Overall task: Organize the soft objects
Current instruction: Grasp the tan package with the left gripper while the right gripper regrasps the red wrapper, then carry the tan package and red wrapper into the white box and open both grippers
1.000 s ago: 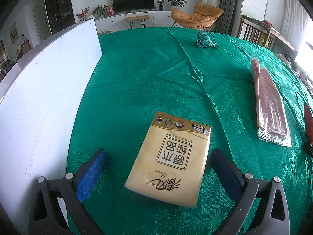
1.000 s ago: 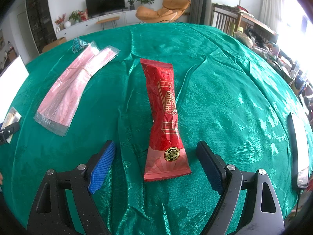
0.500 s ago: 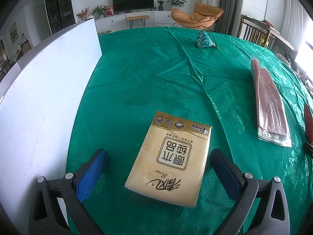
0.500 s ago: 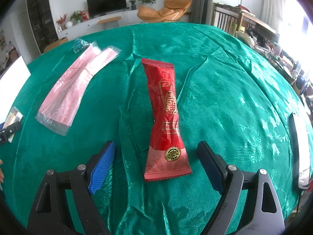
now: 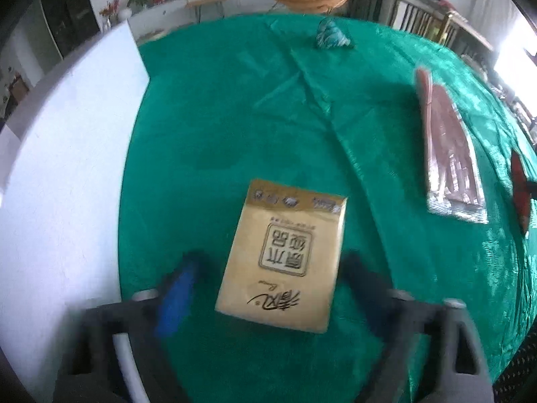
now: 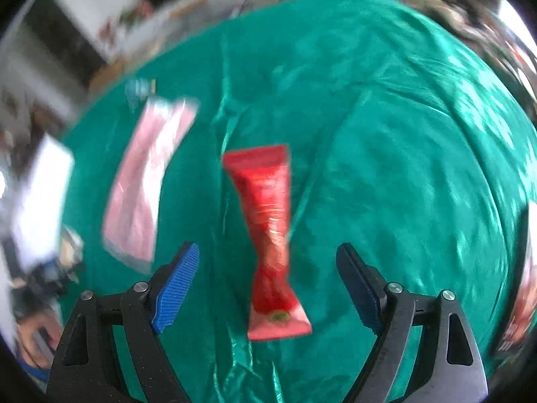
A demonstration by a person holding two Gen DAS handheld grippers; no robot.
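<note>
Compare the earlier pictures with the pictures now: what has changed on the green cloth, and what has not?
The left tool is closing around the yellow tissue pack; its fingers stand nearer the pack's sides, though contact is blurred. The right tool is also closing a little, has shifted, and is open over the red packet. The pack, the red packet and the pink sleeve lie where they were.

Right wrist view motion-blurred: red packet (image 6: 272, 231) print unreadable, room behind smeared. Left hand-held gripper (image 5: 268, 288) fingers blurred, closing around yellow tissue pack (image 5: 285, 255); pad contact unclear.
</note>
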